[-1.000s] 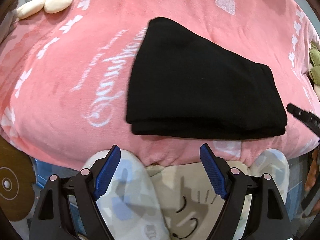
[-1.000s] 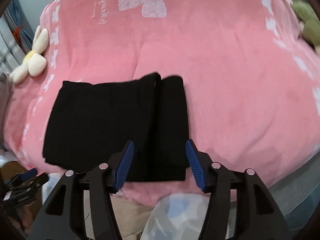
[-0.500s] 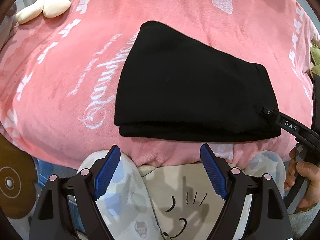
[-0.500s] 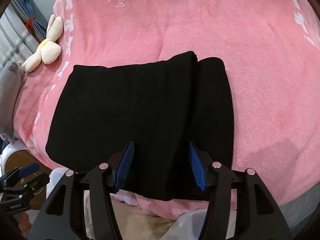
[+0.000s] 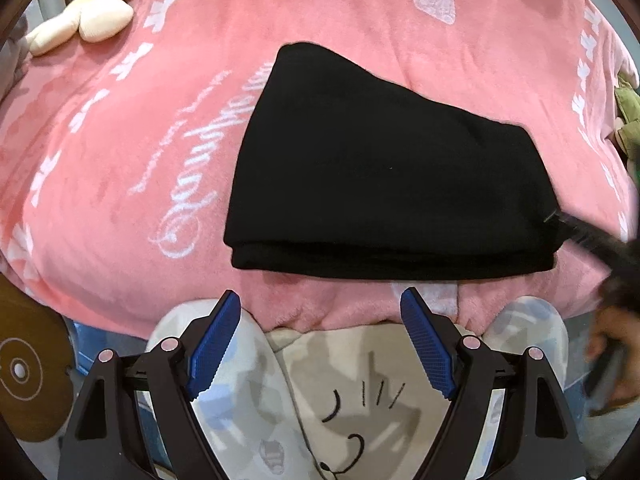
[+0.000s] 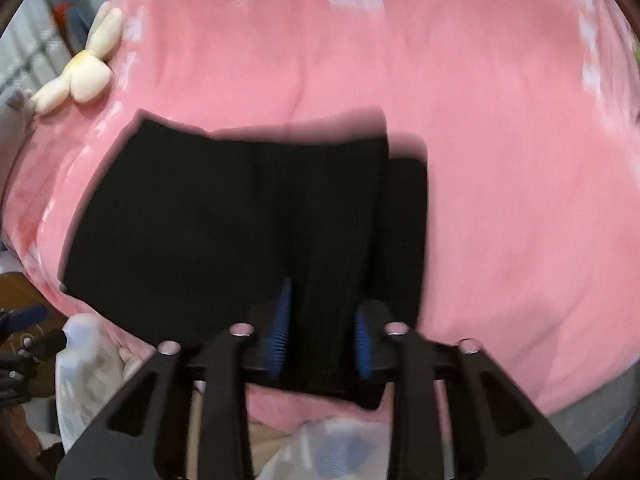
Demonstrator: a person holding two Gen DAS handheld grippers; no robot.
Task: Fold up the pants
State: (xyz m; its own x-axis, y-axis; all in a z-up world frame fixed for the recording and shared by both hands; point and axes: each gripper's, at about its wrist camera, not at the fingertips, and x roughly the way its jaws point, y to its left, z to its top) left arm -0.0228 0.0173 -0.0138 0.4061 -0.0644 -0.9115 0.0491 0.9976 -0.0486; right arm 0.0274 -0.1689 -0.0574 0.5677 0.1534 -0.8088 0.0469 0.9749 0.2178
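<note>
mostly the folding looks done: one pair of black pants (image 5: 384,172) lies as a layered rectangle near the front edge of the pink bed (image 5: 120,152), perhaps one fold or a tidy left. left to right: one cream plush toy (image 5: 92,20), the left tool (image 5: 320,344) released and apart, the right tool (image 6: 322,336) narrowed over the pants' near edge; grip uncertain.

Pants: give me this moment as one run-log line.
pants: folded, flat on pink blanket | left hand-held gripper: open, off the bed edge, empty | right hand-held gripper: partly closed, over pants' near edge, grasp unclear (blur)
</note>
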